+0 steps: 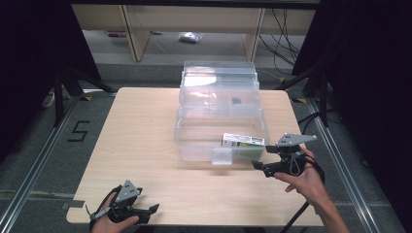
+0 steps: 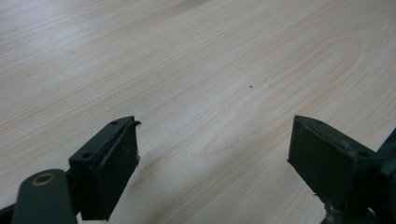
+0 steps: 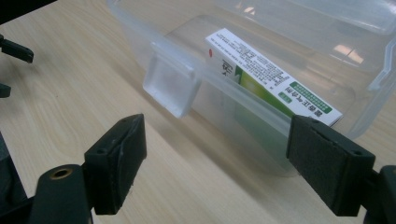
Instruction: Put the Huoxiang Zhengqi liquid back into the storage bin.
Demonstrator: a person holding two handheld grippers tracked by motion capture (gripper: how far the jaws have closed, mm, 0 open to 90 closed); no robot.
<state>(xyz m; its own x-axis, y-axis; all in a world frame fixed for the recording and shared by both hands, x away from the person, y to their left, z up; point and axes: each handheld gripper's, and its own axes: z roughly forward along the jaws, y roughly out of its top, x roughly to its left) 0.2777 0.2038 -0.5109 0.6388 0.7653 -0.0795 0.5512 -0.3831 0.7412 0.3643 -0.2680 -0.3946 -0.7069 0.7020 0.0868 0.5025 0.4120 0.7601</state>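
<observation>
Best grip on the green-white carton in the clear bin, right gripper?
Probably from above: the carton stands on edge against the bin's front wall, so only its top edge clears the rim. Close the open right gripper across its thin faces there.

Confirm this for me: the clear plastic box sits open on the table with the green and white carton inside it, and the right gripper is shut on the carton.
Not quite. The right gripper is open and holds nothing; the right gripper view shows its jaws spread wide, short of the clear plastic box. The rest stands: the box is open on the table with the green and white carton inside it.
</observation>
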